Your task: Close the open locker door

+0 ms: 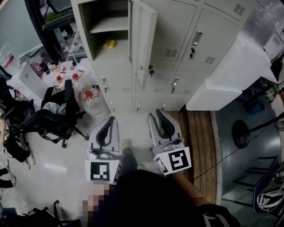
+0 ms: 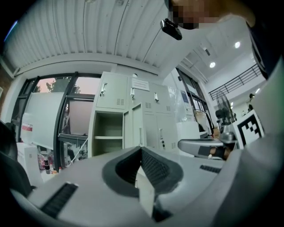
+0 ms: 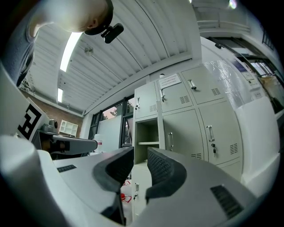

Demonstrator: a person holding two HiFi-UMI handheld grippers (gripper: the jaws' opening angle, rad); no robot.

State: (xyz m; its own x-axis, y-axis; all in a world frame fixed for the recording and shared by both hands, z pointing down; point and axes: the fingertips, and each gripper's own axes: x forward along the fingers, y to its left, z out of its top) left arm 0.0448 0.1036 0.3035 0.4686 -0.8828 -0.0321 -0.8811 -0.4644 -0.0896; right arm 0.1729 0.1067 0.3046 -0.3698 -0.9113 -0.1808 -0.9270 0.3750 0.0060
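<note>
Jaws: left gripper (image 2: pixel 141 150) closed; right gripper (image 3: pixel 140 151) ajar, empty.

Pale floor (image 1: pixel 57 164) bears grey lockers (image 1: pixel 177 26), black chair (image 1: pixel 55 119), red-capped clear jugs (image 1: pixel 90 99); yellow packet (image 1: pixel 109 43) on open compartment bottom (image 1: pixel 108 54).

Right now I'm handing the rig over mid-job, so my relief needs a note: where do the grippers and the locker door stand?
Left gripper: fingers together, empty.
Right gripper: fingers apart, empty.
Both are short of the lockers, touching nothing.
Door: wide open, edge-on toward us, with its compartment to the left.
Done: nothing on the door yet.
Left: reach the door and push it shut.
</note>
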